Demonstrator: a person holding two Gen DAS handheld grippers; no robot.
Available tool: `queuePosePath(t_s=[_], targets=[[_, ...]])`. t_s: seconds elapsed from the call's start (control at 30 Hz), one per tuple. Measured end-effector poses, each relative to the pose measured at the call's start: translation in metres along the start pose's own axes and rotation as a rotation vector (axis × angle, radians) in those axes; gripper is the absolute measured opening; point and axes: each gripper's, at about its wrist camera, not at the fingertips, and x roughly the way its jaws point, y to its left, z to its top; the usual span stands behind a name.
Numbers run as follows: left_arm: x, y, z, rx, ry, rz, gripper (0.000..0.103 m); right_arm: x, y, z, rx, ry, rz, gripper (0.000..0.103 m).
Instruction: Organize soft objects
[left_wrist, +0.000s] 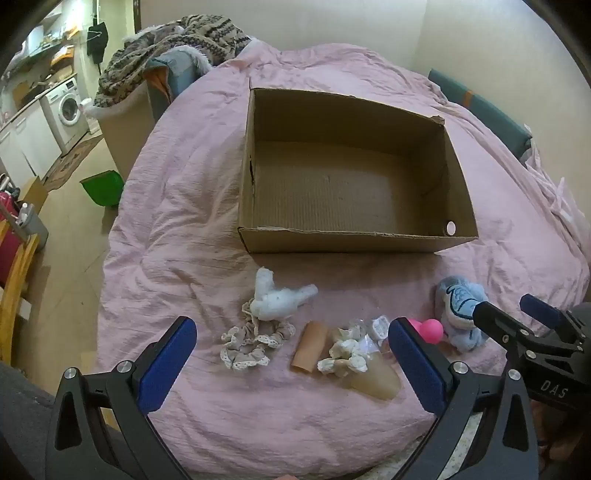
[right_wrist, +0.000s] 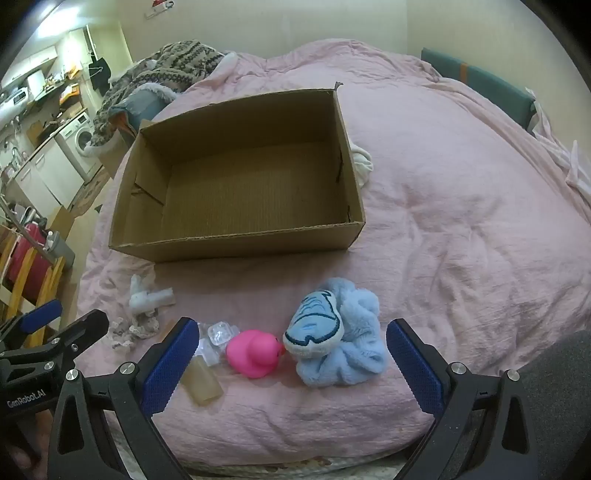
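Pink bedspread (right_wrist: 443, 221), blue plush (right_wrist: 338, 339) between wide right jaws

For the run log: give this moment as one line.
left gripper: open, empty | right gripper: open, empty | box: empty | toys on bed: duck, blue plush, white bird

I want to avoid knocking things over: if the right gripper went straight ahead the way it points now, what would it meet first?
Most likely the pink rubber duck or the blue plush toy, which lie side by side between the open right gripper fingers' line; depth is hard to judge. The cardboard box lies farther off.
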Motion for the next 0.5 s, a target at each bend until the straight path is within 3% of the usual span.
queuePosePath(t_s=[0.5], targets=[[-0.0001, -0.0002, -0.0001, -0.002, -0.001, -0.001, 0.103, -0.0006, 0.0007, -0.0007, -0.002, -0.011, -0.001, 0.103]])
